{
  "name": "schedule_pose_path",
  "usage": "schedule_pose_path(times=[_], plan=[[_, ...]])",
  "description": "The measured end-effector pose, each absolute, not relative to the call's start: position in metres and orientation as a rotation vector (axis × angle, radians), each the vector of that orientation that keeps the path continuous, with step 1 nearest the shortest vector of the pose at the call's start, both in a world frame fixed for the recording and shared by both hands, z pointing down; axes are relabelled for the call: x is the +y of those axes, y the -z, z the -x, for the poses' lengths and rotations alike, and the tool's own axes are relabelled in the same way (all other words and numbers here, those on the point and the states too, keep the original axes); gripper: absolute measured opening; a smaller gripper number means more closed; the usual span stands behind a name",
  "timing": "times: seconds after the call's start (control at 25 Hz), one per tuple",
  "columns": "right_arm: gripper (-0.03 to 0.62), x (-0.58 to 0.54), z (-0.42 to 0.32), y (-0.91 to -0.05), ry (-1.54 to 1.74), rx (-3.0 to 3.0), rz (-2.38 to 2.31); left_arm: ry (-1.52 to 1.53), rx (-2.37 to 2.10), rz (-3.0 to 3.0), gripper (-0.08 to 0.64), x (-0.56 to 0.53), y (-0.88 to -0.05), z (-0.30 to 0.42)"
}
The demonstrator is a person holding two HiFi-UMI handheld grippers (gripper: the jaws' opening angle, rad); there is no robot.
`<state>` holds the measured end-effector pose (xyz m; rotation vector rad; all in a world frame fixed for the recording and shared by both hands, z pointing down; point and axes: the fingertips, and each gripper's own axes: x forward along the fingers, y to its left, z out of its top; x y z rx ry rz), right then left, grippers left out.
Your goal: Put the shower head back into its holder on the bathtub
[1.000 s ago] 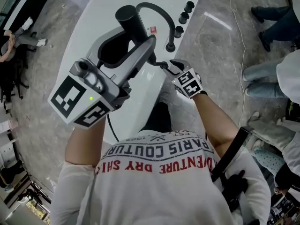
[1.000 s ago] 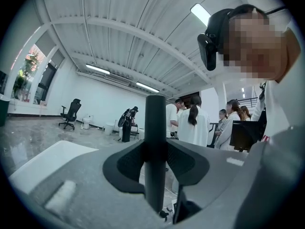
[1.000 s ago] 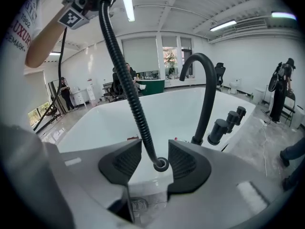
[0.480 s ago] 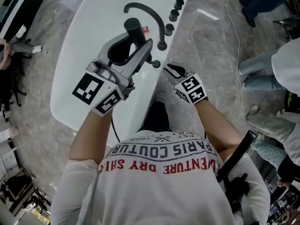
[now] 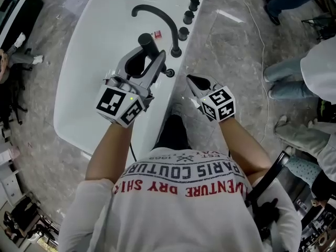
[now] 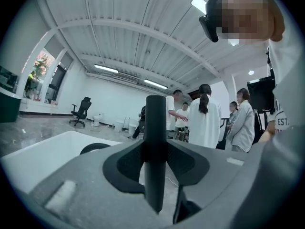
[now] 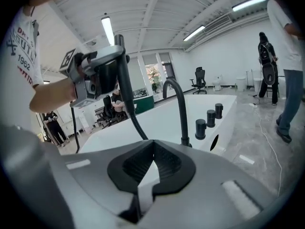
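Note:
My left gripper (image 5: 151,62) is shut on the black shower head (image 5: 147,42), holding it upright over the rim of the white bathtub (image 5: 94,62). The handle (image 6: 155,147) stands pinched between that gripper's pads. Its hose (image 7: 129,109) hangs down from the left gripper (image 7: 102,73) toward the tub. A small black holder (image 5: 169,73) sits on the rim just right of the shower head. My right gripper (image 5: 192,80) hovers beside the rim; its jaws (image 7: 152,152) have just been closing and now meet with nothing between them.
A curved black faucet (image 5: 157,14) and three black knobs (image 5: 188,17) stand on the tub's far rim. Several people (image 6: 205,118) stand around on the grey floor; legs (image 5: 294,83) are close on the right. A thin cable (image 5: 257,51) lies on the floor.
The left gripper has come down with the shower head toward the tub rim. The right gripper's jaws have closed, and it has drawn back from the holder toward the tub's edge.

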<state>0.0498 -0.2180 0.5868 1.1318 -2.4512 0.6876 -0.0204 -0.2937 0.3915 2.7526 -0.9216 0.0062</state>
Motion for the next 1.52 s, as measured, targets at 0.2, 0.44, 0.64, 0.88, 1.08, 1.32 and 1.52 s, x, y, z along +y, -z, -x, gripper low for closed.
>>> schedule_pose_path(times=[0.2, 0.44, 0.64, 0.88, 1.08, 1.32, 1.52], plan=[[-0.002, -0.205, -0.062, -0.588, -0.711, -2.432, -1.139, -0.017, -0.972, -2.693, 0.141, -0.296, -0.432, 0.017], [-0.002, -0.195, -0.075, -0.591, -0.740, -2.409, -1.163, -0.075, -0.996, -2.648, 0.141, -0.304, -0.485, 0.013], [-0.001, -0.180, -0.091, -0.602, -0.757, -2.375, -1.172, -0.098, -1.037, -2.603, 0.141, -0.311, -0.525, 0.010], [-0.002, -0.178, -0.110, -0.621, -0.790, -2.332, -1.199, -0.166, -1.061, -2.587, 0.141, -0.321, -0.564, 0.003], [-0.001, -0.177, -0.112, -0.628, -0.817, -2.316, -1.196, -0.225, -1.059, -2.574, 0.141, -0.325, -0.584, 0.000], [-0.001, -0.180, -0.114, -0.634, -0.830, -2.307, -1.203, -0.266, -1.045, -2.566, 0.141, -0.323, -0.604, 0.000], [-0.001, -0.178, -0.119, -0.639, -0.844, -2.290, -1.205, -0.317, -1.016, -2.585, 0.141, -0.314, -0.617, -0.002]])
